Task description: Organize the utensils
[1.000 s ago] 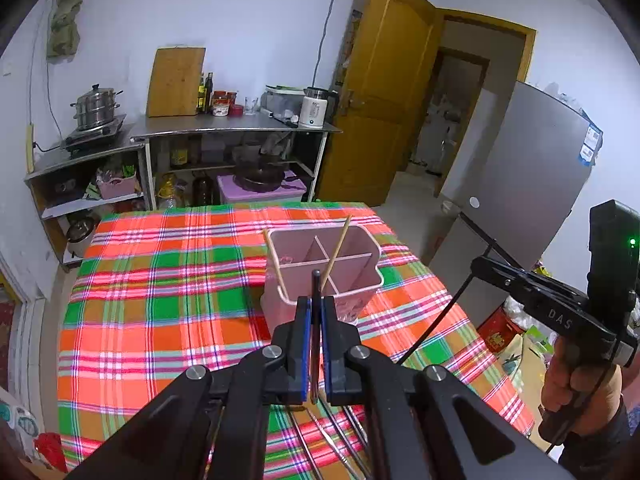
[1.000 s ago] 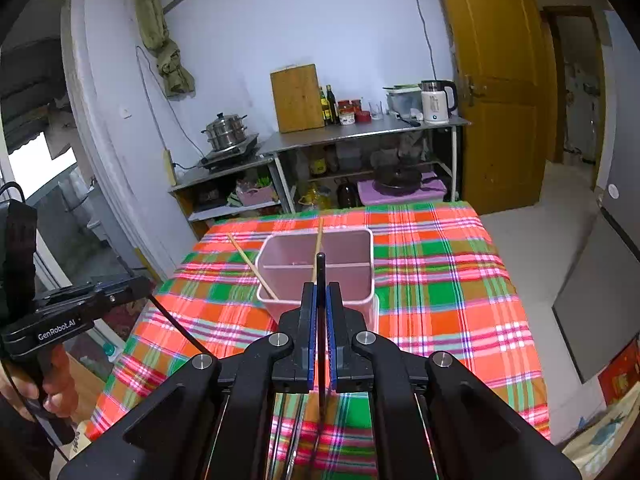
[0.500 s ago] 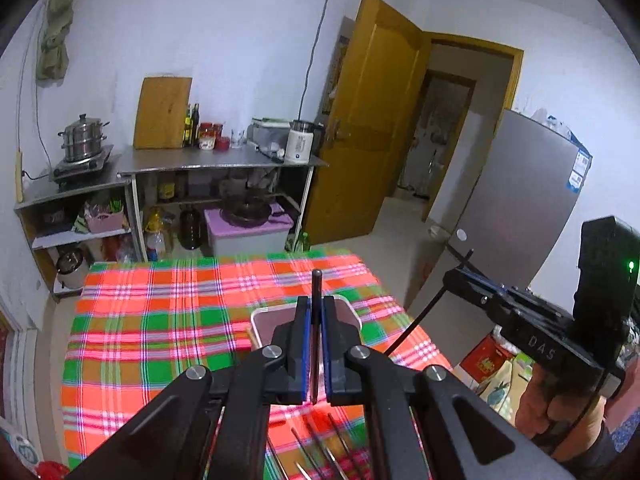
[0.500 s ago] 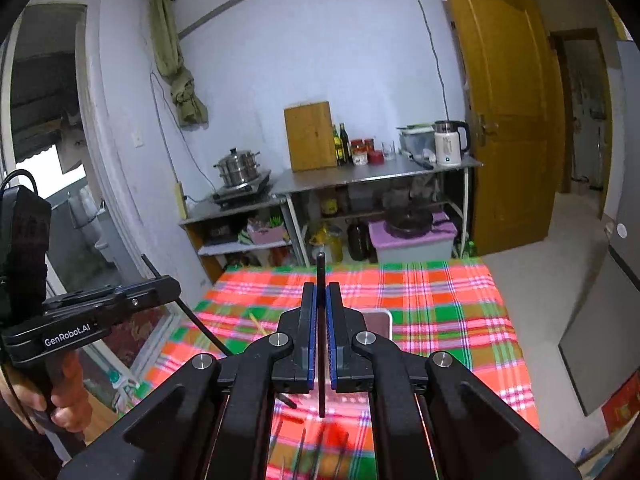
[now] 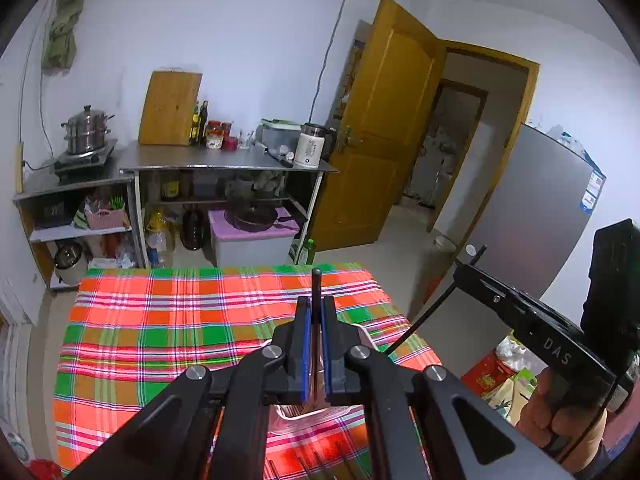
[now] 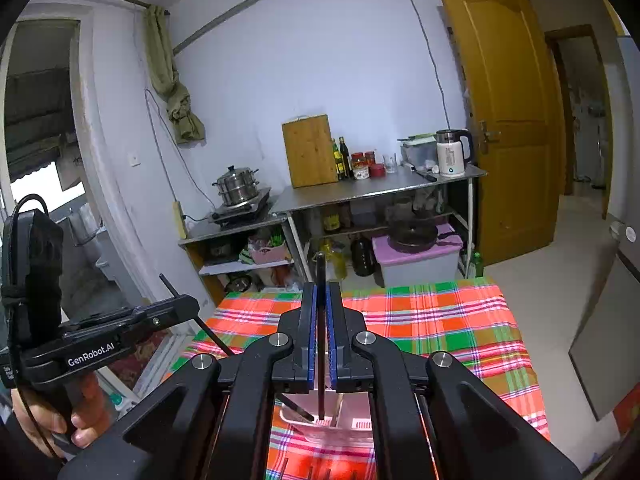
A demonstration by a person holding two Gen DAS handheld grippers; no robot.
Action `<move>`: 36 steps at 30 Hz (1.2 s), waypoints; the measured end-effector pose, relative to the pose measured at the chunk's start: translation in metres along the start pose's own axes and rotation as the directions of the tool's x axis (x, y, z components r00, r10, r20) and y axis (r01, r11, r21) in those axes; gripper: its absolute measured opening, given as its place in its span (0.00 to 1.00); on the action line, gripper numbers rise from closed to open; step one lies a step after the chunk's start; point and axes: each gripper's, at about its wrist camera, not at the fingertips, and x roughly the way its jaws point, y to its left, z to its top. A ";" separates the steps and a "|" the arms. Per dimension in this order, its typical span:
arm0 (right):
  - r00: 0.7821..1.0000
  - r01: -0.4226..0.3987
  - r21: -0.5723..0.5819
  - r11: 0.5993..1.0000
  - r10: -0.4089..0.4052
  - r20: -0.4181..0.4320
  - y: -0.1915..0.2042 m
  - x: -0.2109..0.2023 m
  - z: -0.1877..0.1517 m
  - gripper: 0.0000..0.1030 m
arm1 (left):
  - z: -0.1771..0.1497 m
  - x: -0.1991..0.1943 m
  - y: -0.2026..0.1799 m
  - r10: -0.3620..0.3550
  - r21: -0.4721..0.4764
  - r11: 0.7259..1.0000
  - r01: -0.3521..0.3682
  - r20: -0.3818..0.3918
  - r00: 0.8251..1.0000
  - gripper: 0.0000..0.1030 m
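Two tools are up above the plaid-covered worktop [image 5: 168, 320], each pinching a thin dark chopstick between its blue pads. At far left in the right wrist view, a hand [image 6: 52, 412] grips the handle of the left tool [image 6: 176, 304], whose black chopstick [image 6: 208, 332] slants down toward the pink utensil holder [image 6: 340, 426]. In its own camera the left tool [image 5: 316, 344] is clamped tight on that stick, the tip [image 5: 316, 273] poking up past the pads. The holder sits low on the cloth, mostly hidden behind the tools' frames; its rim [image 5: 312, 414] shows just beneath the left tool. The right tool [image 6: 321, 344] is likewise closed on its chopstick [image 6: 321, 380], which hangs down into one of the holder's compartments. At far right in the left wrist view, the other hand [image 5: 560, 408] holds the right tool's handle.
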 end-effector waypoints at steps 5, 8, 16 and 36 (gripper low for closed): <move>0.999 0.004 0.001 1.000 -0.004 -0.039 -0.002 0.026 -0.016 0.04 | -0.012 0.022 0.017 0.005 -0.022 1.000 -0.005 -0.025 1.000 0.04; 0.997 0.007 0.003 1.000 -0.007 -0.074 -0.006 0.041 -0.028 0.04 | -0.024 0.037 0.027 0.001 -0.042 0.999 -0.003 -0.053 0.999 0.04; 0.984 0.017 0.035 0.999 -0.010 -0.178 -0.021 0.076 -0.062 0.04 | -0.053 0.062 0.044 0.019 -0.047 0.999 -0.024 -0.107 0.994 0.04; 0.998 0.010 0.030 1.000 -0.008 -0.063 -0.024 -0.002 -0.058 0.15 | -0.063 -0.022 0.033 0.055 -0.034 0.998 -0.053 0.061 0.997 0.22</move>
